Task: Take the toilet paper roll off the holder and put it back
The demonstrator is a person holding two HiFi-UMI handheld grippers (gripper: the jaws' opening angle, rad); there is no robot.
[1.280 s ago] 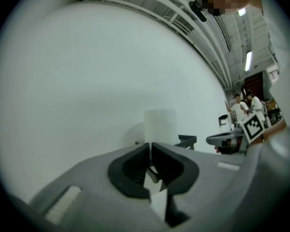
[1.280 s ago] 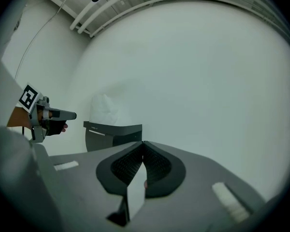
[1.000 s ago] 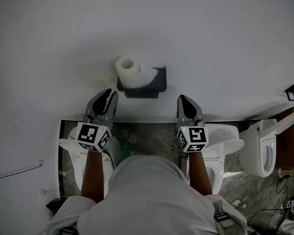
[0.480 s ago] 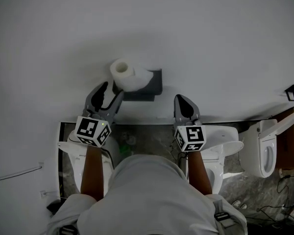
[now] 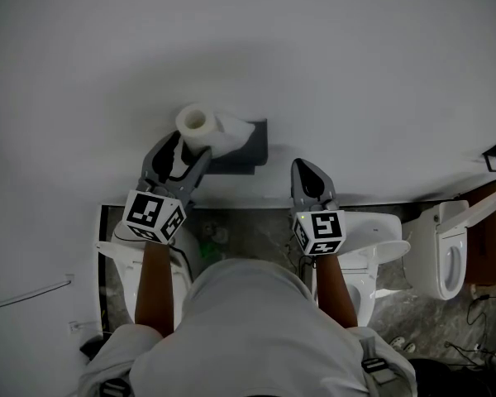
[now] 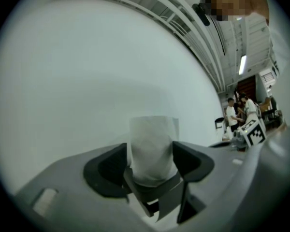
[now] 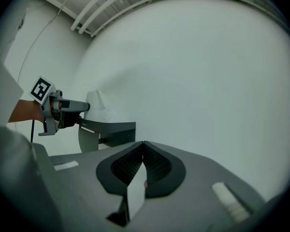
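A white toilet paper roll [image 5: 200,127] sits on a dark grey holder [image 5: 250,150] fixed to the pale wall. My left gripper [image 5: 188,152] points at the roll from below in the head view. Its jaws have just been opening, and the roll [image 6: 152,146] stands between the two pads with no visible squeeze. In the right gripper view the roll [image 7: 100,108], the holder [image 7: 108,129] and the left gripper [image 7: 72,108] show at the left. My right gripper [image 5: 308,172] hangs to the right of the holder, shut and empty [image 7: 142,146].
White toilets [image 5: 380,240] [image 5: 446,255] stand on the patterned floor below the wall. Two people [image 6: 234,112] stand far off at the right of the left gripper view. The wall around the holder is bare.
The left gripper went from shut to wide open and moved up to the roll, so the roll now lies between its jaws. The right gripper kept still.
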